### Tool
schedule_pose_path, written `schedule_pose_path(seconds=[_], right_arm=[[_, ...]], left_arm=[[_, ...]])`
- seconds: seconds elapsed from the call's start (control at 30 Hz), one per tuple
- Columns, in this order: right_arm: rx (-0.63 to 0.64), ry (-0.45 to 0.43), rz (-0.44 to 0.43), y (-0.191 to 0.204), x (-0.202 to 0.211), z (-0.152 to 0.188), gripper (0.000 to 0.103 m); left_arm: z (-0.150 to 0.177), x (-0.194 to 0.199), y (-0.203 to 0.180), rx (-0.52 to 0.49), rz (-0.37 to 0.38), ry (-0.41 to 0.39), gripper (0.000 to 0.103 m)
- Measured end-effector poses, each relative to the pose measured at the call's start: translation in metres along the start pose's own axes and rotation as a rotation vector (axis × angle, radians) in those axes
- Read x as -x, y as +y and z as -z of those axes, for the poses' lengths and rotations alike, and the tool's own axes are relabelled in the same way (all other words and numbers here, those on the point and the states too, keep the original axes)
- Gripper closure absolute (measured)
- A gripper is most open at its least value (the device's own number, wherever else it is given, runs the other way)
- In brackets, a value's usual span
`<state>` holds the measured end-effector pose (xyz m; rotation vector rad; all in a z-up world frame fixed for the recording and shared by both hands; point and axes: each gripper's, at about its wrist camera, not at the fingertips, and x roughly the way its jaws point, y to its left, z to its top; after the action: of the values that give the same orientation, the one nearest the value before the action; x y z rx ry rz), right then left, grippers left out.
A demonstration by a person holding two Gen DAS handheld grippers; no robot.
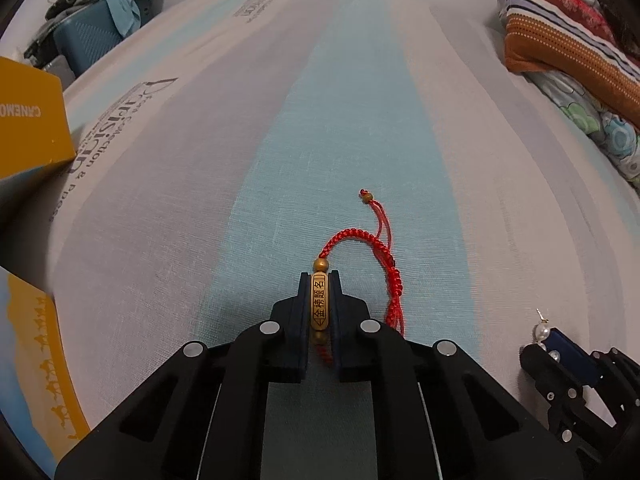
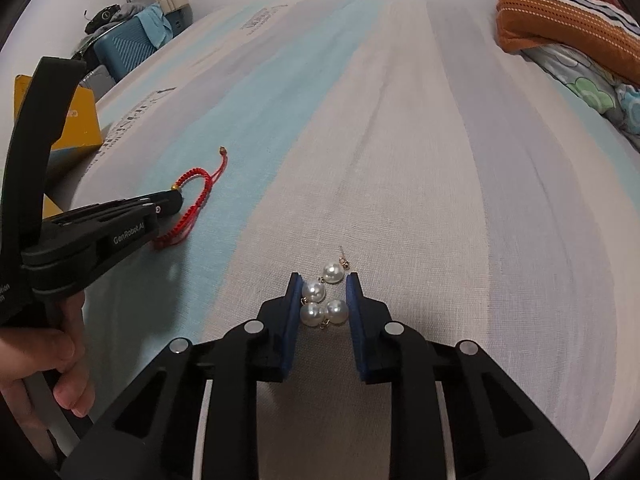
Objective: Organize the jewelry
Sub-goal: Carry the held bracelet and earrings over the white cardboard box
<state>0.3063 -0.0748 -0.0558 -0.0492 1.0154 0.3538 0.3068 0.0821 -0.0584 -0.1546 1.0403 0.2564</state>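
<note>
A red braided bracelet (image 1: pixel 382 248) with a gold engraved bar (image 1: pixel 319 302) lies on the striped bedsheet. My left gripper (image 1: pixel 319 280) is shut on the gold bar; the cord loops out to the right. The bracelet (image 2: pixel 192 178) and left gripper (image 2: pixel 176 200) also show in the right wrist view. A pearl earring (image 2: pixel 324 298) with several white pearls lies between the blue pads of my right gripper (image 2: pixel 323 280). The pads stand beside the pearls, and the lower pearls seem to touch them. The right gripper (image 1: pixel 550 340) also shows in the left wrist view with pearls at its tip.
A yellow box (image 1: pixel 28 120) stands at the left edge of the bed; it also shows in the right wrist view (image 2: pixel 76 120). Folded patterned blankets (image 1: pixel 568 36) lie at the back right. A blue suitcase (image 1: pixel 90 40) with clutter stands beyond the bed.
</note>
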Motion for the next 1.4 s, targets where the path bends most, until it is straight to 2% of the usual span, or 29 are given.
schedule_pose_path(seconds=[0.57, 1.03, 1.4], right_arm=[[-0.007, -0.068, 0.021, 0.0, 0.026, 0.0, 0.082], [-0.02, -0.177, 0.058, -0.002, 0.069, -0.001, 0.082], [-0.02, -0.255, 0.113, 0.0, 0.094, -0.001, 0.082]], left_arm=[[0.004, 0.041, -0.004, -0.004, 0.032, -0.058, 0.095], [0.014, 0.097, -0.004, -0.03, 0.082, -0.141, 0.095], [0.025, 0.127, -0.001, -0.052, 0.078, -0.212, 0.095]])
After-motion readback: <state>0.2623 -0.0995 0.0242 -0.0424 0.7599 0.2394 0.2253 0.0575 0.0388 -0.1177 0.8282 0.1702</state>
